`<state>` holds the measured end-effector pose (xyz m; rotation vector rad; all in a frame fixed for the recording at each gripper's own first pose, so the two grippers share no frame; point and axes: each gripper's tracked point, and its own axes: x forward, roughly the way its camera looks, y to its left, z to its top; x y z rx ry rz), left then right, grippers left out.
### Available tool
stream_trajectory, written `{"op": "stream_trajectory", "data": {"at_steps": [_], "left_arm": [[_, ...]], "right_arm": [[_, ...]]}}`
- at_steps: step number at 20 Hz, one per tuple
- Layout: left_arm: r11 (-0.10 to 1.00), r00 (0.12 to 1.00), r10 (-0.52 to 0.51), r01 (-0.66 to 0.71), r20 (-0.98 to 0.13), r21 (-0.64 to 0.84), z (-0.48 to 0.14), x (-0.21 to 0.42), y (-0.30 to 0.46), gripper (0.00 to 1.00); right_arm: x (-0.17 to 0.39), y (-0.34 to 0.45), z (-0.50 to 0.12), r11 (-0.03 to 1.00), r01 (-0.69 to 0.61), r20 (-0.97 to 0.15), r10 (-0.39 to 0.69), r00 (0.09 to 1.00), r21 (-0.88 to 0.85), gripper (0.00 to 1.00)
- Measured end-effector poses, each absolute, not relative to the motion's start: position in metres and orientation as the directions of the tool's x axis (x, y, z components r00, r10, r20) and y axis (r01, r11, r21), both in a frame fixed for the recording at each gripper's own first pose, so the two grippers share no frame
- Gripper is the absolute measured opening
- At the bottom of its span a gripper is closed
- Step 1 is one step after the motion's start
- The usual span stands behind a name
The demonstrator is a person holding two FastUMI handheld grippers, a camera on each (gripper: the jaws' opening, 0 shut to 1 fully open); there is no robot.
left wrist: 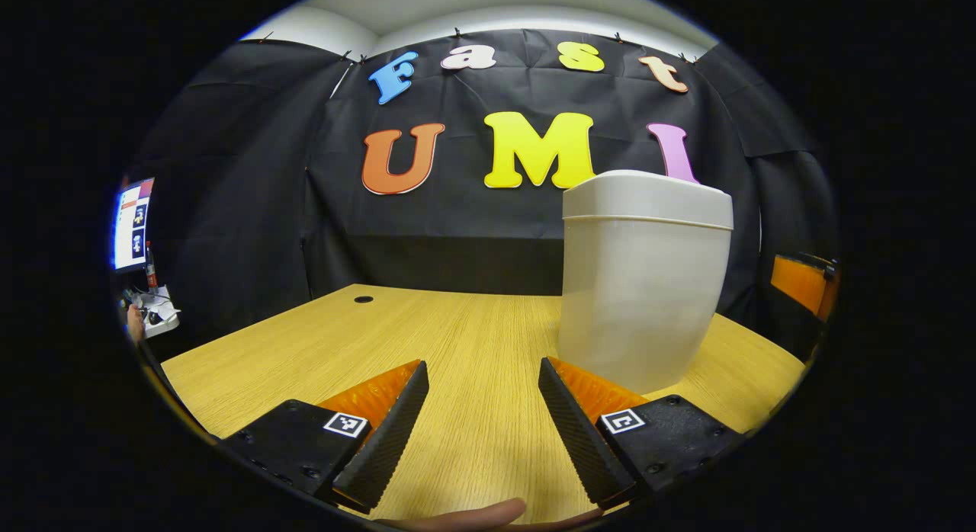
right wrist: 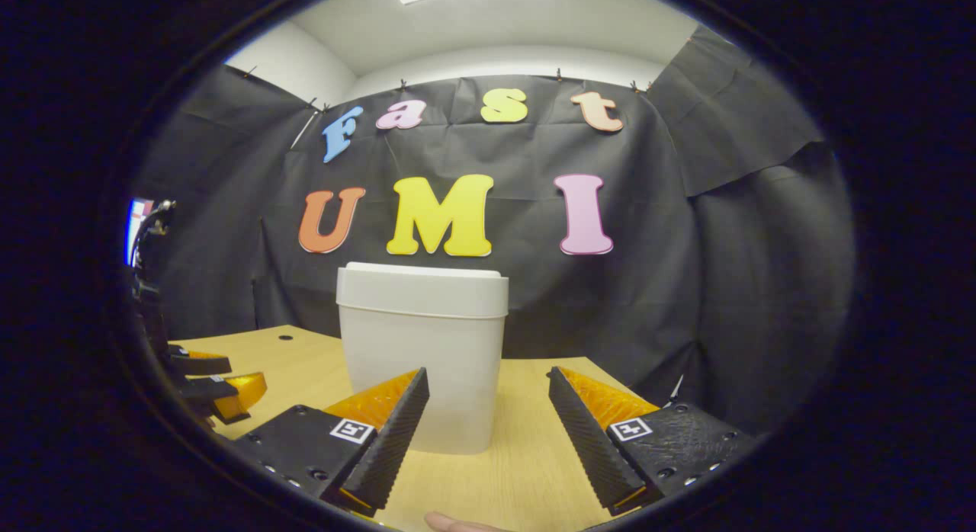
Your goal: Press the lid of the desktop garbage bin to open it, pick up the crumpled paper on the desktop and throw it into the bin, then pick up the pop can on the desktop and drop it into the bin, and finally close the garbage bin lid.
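Standing upright (lid shut): bin (right wrist: 422,364).

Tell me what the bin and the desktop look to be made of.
Bin: likely plastic, off-white, matte to satin; smooth moulded walls, a seam under the lid, soft sheen. Desktop: wood or wood-look laminate, light tan; fine straight grain lines, low gloss. Which of the two is unclear.
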<state>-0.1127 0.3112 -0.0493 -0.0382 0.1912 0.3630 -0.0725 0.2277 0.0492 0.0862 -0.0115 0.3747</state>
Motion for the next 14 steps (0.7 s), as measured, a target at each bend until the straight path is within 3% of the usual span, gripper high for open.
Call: {"op": "stream_trajectory", "data": {"at_steps": [14], "left_arm": [[0.929,0.924,0.368,-0.369,-0.108,0.008,-0.031,-0.113,0.309,0.95]], "right_arm": [[-0.083,0.232,0.029,0.870,-0.444,0.018,0.451,0.892,0.214,0.95]]}}
